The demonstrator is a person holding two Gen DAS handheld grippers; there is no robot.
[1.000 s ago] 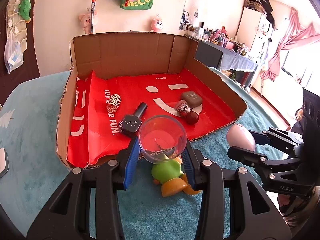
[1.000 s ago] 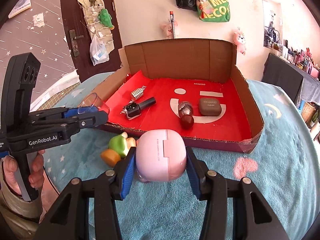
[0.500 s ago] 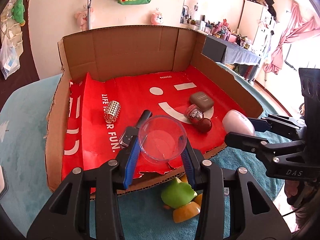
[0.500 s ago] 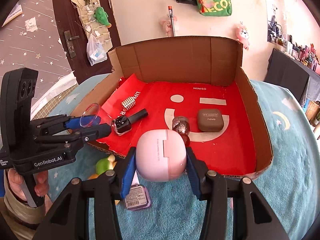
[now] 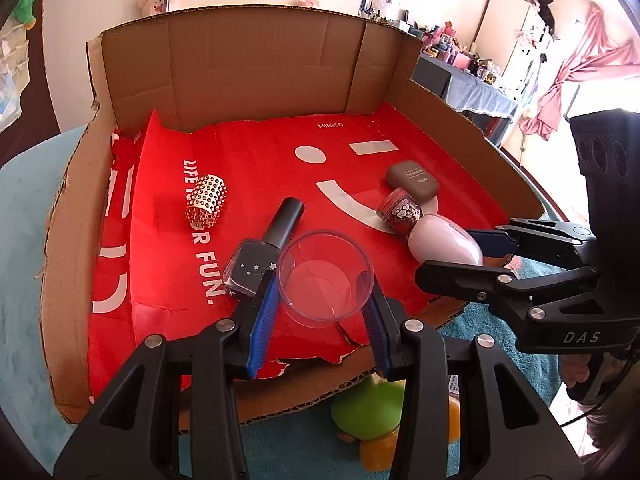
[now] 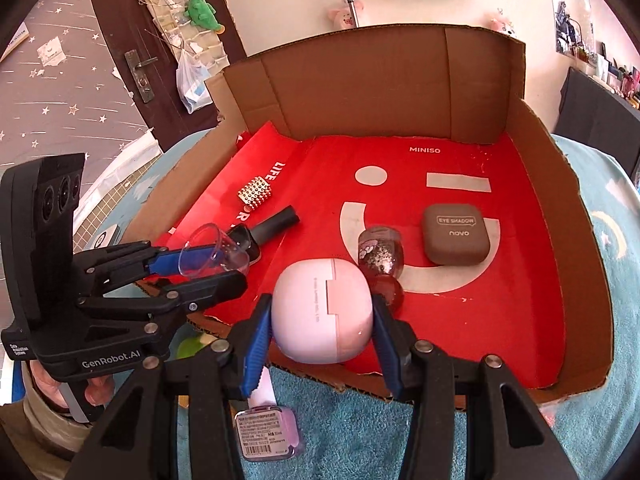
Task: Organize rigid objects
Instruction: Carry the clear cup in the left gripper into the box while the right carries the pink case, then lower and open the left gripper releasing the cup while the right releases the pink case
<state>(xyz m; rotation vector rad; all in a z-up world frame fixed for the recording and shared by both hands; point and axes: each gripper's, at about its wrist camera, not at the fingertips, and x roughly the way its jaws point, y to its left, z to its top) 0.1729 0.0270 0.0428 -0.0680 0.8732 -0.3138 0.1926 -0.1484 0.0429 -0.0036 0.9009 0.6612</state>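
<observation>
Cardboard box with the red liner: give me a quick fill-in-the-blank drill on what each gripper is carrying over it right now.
1. The left gripper is shut on a clear plastic ____.
2. The right gripper clamps a rounded case coloured pale ____.
3. The brown case lying in the cardboard box is labelled "EYE ____".
4. The green and orange toy lies ____ the box, on the teal cloth.

Missing words: cup; pink; SHADOW; outside

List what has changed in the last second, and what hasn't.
Both grippers advanced from over the teal cloth to over the cardboard box. The left gripper carried the clear cup in above the red liner, and the right gripper brought the pink case past the front edge. Neither grip changed. The nail polish bottle, studded cylinder and eyeshadow case stayed put.
</observation>
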